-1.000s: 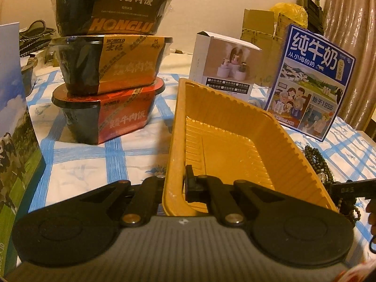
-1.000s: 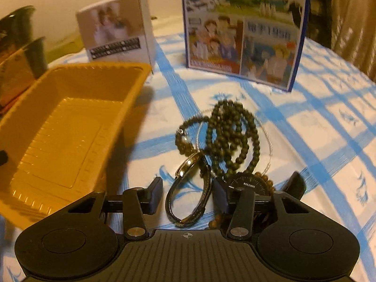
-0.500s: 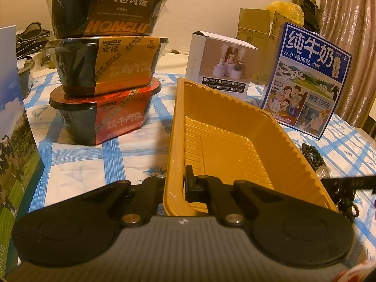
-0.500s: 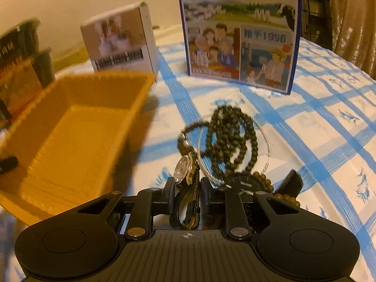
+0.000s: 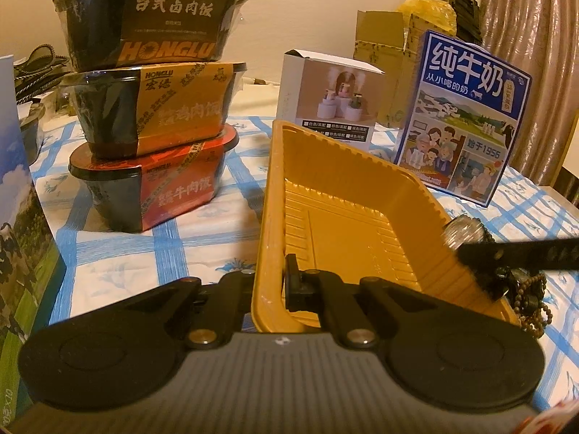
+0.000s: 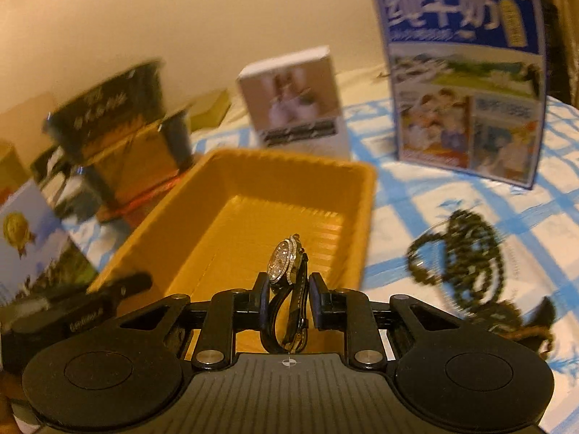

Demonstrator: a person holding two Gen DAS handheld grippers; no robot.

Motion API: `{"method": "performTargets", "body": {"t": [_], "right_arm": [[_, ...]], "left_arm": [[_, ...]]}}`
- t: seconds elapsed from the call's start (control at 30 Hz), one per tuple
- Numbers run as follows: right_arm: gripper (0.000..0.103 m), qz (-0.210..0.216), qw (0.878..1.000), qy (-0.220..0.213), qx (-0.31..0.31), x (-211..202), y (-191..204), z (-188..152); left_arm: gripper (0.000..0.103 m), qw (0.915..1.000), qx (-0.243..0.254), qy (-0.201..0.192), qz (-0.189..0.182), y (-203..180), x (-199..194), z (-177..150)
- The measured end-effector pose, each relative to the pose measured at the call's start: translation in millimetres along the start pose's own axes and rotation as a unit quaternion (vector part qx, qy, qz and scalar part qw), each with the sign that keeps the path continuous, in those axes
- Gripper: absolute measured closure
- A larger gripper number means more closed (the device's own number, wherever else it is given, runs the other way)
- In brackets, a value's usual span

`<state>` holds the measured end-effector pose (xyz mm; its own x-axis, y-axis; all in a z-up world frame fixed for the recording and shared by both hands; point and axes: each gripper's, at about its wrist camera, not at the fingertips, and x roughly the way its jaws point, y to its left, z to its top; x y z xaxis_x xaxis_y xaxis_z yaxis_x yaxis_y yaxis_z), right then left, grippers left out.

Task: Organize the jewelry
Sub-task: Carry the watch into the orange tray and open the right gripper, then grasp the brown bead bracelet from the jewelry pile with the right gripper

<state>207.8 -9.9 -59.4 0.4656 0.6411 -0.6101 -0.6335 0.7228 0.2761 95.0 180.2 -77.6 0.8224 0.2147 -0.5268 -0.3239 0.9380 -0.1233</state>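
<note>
Right gripper (image 6: 288, 300), as I held it, clamped the wristwatch (image 6: 286, 264) above the yellow tray (image 6: 365, 195); left gripper (image 5: 269, 282) pinched the tray's rim.

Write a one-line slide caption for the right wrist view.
Right gripper holds a watch over the yellow tray; beads remain on the tablecloth.

Blurred by motion in the right wrist view: bowls (image 6: 119, 137), small box (image 6: 296, 101), carton (image 6: 466, 83), beads (image 6: 466, 249). Watch (image 6: 287, 289) strap partly hidden between the pads (image 6: 261, 298). Left-hand box (image 5: 18, 199) cut off by the frame edge. Lower tray (image 5: 362, 231) wall hidden behind the left gripper (image 5: 269, 289).
</note>
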Motion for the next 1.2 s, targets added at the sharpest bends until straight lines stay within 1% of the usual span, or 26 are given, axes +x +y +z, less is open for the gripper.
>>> {"method": "performTargets", "body": {"t": [0.07,0.2,0.27,0.33,0.4,0.5,0.6,0.77,0.9,0.97,1.07,1.2], "right_arm": [[0.080,-0.005,1.000,0.013,-0.015,10,6,-4],[0.080,-0.009,0.999,0.035,-0.024,24,4,-18],[0.078,-0.008,0.999,0.028,-0.033,24,5,-23],[0.074,-0.001,0.999,0.020,-0.039,19,6,-24],[0.068,0.010,0.999,0.005,-0.031,9,4,-23],[0.067,0.014,1.000,-0.020,-0.005,-12,-6,-20],[0.067,-0.007,0.999,-0.031,0.014,-34,-28,-24],[0.067,-0.087,0.995,-0.036,0.028,-66,-77,-40],[0.067,-0.130,0.989,-0.030,0.062,-82,-121,-51],[0.067,-0.143,0.987,-0.021,0.069,-81,-139,-54],[0.067,-0.146,0.987,-0.012,0.072,-78,-156,-59],[0.068,-0.143,0.988,0.000,0.058,-74,-165,-66]], "left_arm": [[0.100,1.0000,0.000,0.000,-0.002,0,1,0],[0.100,1.0000,-0.001,0.002,-0.004,2,2,0],[0.100,1.0000,0.000,0.002,-0.004,2,3,1],[0.100,1.0000,0.002,0.004,-0.003,1,3,1],[0.100,1.0000,0.004,0.005,-0.002,1,4,1],[0.100,1.0000,0.004,0.006,-0.002,1,4,0],[0.100,1.0000,0.006,0.005,-0.001,0,4,1],[0.100,1.0000,0.005,0.005,0.000,0,4,0],[0.100,1.0000,0.004,0.005,0.003,0,4,0],[0.100,1.0000,0.004,0.006,0.003,0,4,0],[0.100,1.0000,0.006,0.006,0.004,0,4,1],[0.100,0.9999,0.006,0.007,0.007,-1,4,1]]}}
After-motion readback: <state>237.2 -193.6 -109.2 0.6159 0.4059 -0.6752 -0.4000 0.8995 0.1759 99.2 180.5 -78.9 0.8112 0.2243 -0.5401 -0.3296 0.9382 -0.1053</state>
